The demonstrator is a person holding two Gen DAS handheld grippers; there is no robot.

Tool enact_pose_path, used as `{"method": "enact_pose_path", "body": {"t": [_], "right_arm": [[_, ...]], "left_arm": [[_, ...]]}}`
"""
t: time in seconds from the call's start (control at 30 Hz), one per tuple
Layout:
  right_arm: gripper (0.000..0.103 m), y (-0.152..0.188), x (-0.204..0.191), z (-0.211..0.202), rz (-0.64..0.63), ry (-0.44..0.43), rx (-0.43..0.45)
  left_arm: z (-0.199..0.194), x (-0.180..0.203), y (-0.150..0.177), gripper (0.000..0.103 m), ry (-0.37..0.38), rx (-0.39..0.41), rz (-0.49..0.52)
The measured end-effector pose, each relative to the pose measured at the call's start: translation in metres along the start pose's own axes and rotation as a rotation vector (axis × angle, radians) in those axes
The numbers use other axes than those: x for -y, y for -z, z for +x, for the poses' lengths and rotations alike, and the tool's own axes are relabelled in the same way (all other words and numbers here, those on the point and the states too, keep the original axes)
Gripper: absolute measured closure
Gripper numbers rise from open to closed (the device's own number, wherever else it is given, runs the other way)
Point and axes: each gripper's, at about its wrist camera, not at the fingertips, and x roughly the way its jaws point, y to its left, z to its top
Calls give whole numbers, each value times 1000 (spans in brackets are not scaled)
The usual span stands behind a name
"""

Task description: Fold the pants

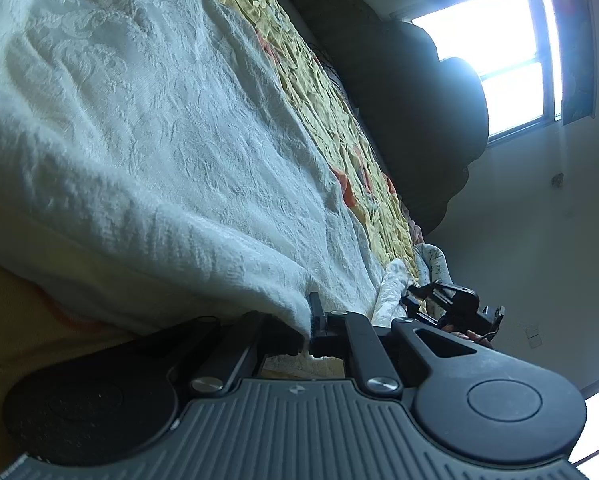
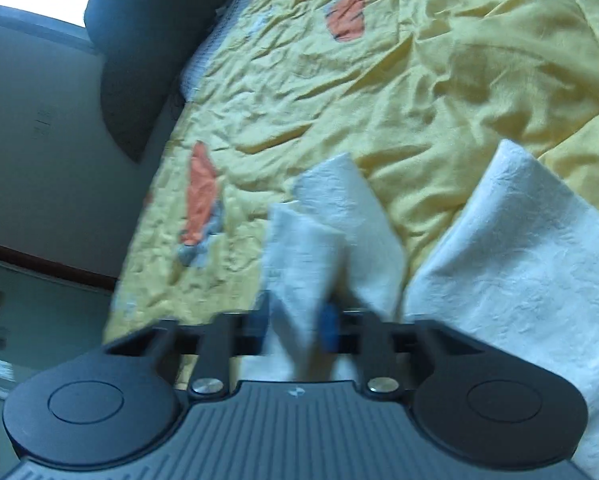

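White textured pants (image 1: 139, 140) lie spread across a yellow bedspread (image 1: 339, 120). My left gripper (image 1: 317, 320) is shut on a bunched edge of the cloth, which stretches away from its fingers. In the right wrist view, my right gripper (image 2: 319, 320) is shut on a folded end of the pants (image 2: 331, 220), blurred, standing up between the fingers. Another flat part of the pants (image 2: 519, 280) lies to the right of it. The right gripper (image 1: 431, 296) also shows in the left wrist view, at the cloth's far end.
The yellow bedspread (image 2: 379, 80) is wrinkled and has orange patches (image 2: 345, 16). Dark cushions (image 1: 419, 100) lean along the bed's edge by the wall, under a bright window (image 1: 491, 48). The same dark cushions (image 2: 139, 60) appear at the upper left in the right wrist view.
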Motion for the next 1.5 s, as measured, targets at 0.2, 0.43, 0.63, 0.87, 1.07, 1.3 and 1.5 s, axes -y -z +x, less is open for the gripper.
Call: {"method": "enact_pose_path", "body": {"t": [0.2,0.43,0.63,0.87,1.07,1.3,1.5], "right_arm": [[98,-5,-25,-45,-48,-165,95],[98,2,-3,-158,-115,-254,161],[97,31,116,-149,127,-69,81],[97,23,106,-149,115,-123,110],[97,31,143,-155,185,-93,85],[95,34,147,-157,179,-124,113],[84,43,116,-195,-8,46,310]], "left_arm": [[0,0,0,90,0,0,1],[0,-2,0,89,17,1,-7],[1,-1,0,87,41,-7,0],[0,-2,-1,87,46,-15,-3],[2,2,-2,87,29,-23,10],[0,28,-3,79,-78,-45,113],[-29,49,1,36,-139,-18,138]]}}
